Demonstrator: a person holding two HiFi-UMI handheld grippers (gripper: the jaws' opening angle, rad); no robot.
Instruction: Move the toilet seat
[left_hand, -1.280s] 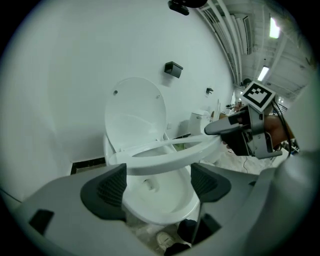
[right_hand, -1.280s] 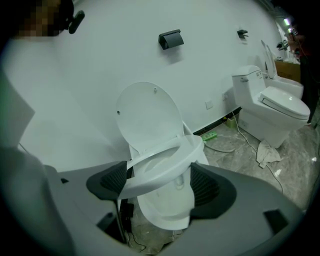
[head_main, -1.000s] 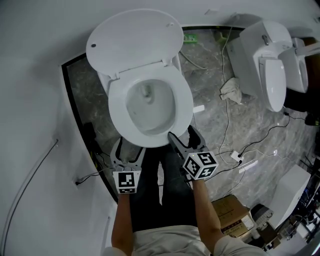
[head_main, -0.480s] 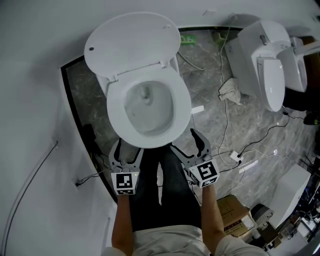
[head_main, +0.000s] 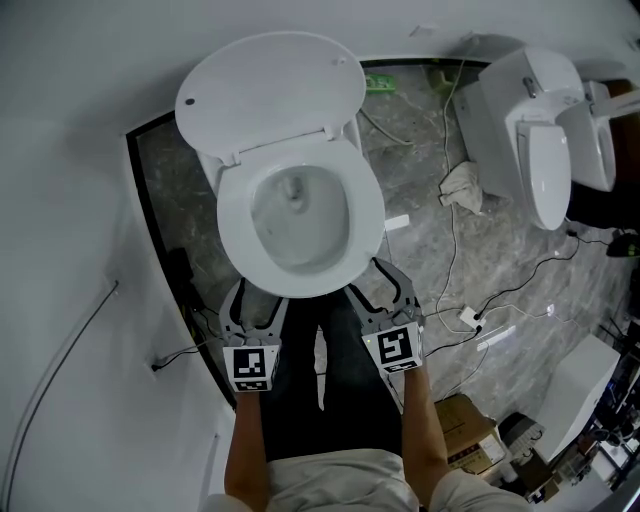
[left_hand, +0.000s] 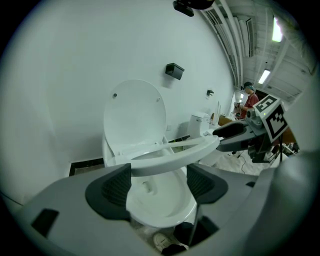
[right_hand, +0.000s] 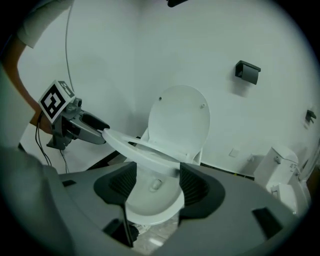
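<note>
Head view: toilet seat (head_main: 232, 220) is partly lifted off bowl (head_main: 300, 235) at 6 o'clock; jaws of left gripper (head_main: 258, 305) (7 o'clock) and right gripper (head_main: 378, 290) (5) were just narrowed yet are kept spread, rim between them unpinched; rest of swing is judged undone.

Left gripper (head_main: 257, 300) and right gripper (head_main: 364, 277): grey moulded bodies with dark ribbed pads (left_hand: 116, 186). At the rear of each sits a white cube (head_main: 251, 366) printed with black square markers. Behind the grippers: bare forearms (head_main: 248, 440), black trousers (head_main: 330, 400), pale top (head_main: 340, 482), white shoe (left_hand: 159, 242).
</note>
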